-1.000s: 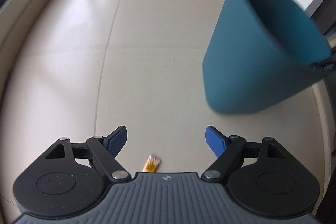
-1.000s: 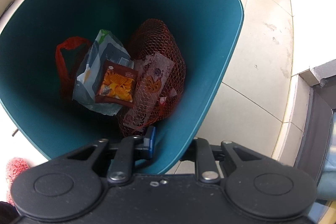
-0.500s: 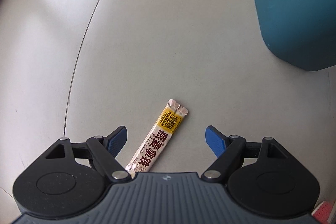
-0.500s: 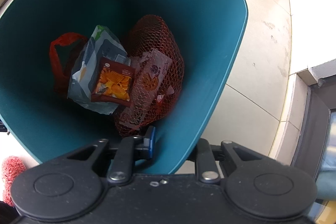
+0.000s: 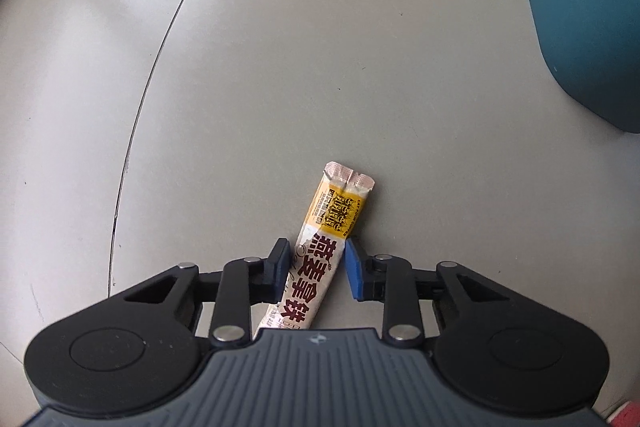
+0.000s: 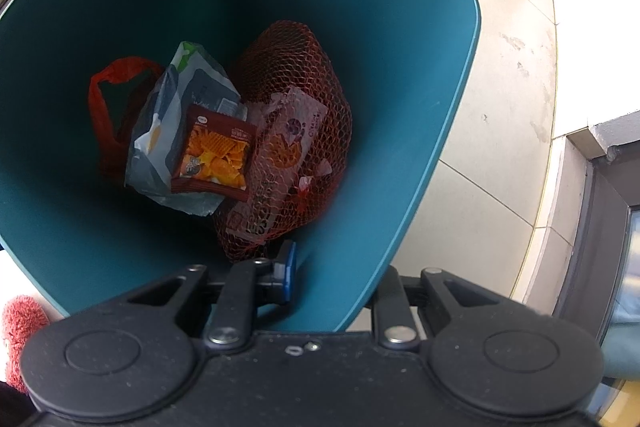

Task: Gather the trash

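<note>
Sachet (image 5: 325, 259) lies flat on the floor (image 5: 320, 67), between your left gripper (image 5: 316, 269) pads, which have just been closing, not yet pinching. Squeeze fully, then lift. Right gripper (image 6: 332, 279) is clamped on the bin (image 6: 432, 187) rim.

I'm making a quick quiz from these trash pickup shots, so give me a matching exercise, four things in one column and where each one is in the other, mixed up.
Things
1. stick sachet
2. teal bin
3. chips packet
4. red plastic bag

Places
A. clamped at its rim by the right tool
B. behind the grey pouch
C. on the floor, between the left tool pads
D. on top of the grey pouch

Pairs: 1-C, 2-A, 3-D, 4-B
</note>
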Tool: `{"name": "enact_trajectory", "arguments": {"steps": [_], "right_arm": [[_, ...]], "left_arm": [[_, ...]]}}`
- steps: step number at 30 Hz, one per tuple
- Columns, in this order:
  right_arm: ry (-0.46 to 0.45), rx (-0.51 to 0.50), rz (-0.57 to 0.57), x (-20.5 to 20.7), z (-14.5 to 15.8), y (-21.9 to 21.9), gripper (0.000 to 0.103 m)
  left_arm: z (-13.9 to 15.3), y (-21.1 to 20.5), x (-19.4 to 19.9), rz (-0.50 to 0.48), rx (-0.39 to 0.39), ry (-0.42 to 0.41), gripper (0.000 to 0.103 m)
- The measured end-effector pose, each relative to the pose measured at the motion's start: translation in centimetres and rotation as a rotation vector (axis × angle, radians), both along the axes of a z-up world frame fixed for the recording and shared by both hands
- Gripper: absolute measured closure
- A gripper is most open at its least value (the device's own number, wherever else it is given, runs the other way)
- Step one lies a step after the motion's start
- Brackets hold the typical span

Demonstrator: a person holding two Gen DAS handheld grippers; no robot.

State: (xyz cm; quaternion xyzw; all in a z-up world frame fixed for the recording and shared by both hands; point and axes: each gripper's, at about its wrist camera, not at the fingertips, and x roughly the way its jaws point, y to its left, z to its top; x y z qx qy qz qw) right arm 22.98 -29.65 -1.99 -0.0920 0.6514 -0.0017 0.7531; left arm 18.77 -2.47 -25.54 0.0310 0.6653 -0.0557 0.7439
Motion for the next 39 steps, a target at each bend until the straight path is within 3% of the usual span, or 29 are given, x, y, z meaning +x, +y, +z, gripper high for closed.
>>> {"name": "enact_trajectory", "arguments": {"steps": [4,9,11,15,20,28,30,35,39], "right_arm": [[-0.008,0.004,-0.002,-0.2,0.1,0.0,0.083],[-0.015,0.011,-0.004,-0.5,0.4,-0.3,0.084],[-0.017,0.012,-0.007,-0.5,0.5,-0.4,0.084],[-0.023,0.021,-0.01,-0.6,0.8,-0.5,0.084],[-0.025,0.028,-0.008,-0.6,1.0,-0.7,0.085],[-0.023,0.039,-0.003,-0.6,1.0,-0.9,0.085],[-0.024,0.035,-0.005,-0.6,1.0,-0.8,0.085],[-0.017,0.027,-0.017,-0.5,0.9,-0.6,0.085],[-0.008,0.021,-0.034,-0.3,0.7,-0.5,0.085]], "left_arm": [[2.3,-0.1,-0.3,0.034,-0.024,-0.022,0.076],[8.2,-1.1,0.5,-0.002,-0.034,-0.062,0.078],[11.0,-1.7,1.0,-0.026,-0.043,-0.081,0.093],[16.2,-3.1,1.9,-0.078,-0.072,-0.17,0.095],[19.5,-4.2,2.9,-0.117,-0.089,-0.236,0.098],[17.0,-3.4,3.0,-0.125,-0.115,-0.206,0.097],[15.1,-4.7,3.1,-0.128,-0.124,-0.192,0.09],[11.6,-6.0,6.0,-0.142,-0.133,-0.189,0.036],[8.5,-7.0,8.4,-0.181,-0.124,-0.155,0.036]]}}
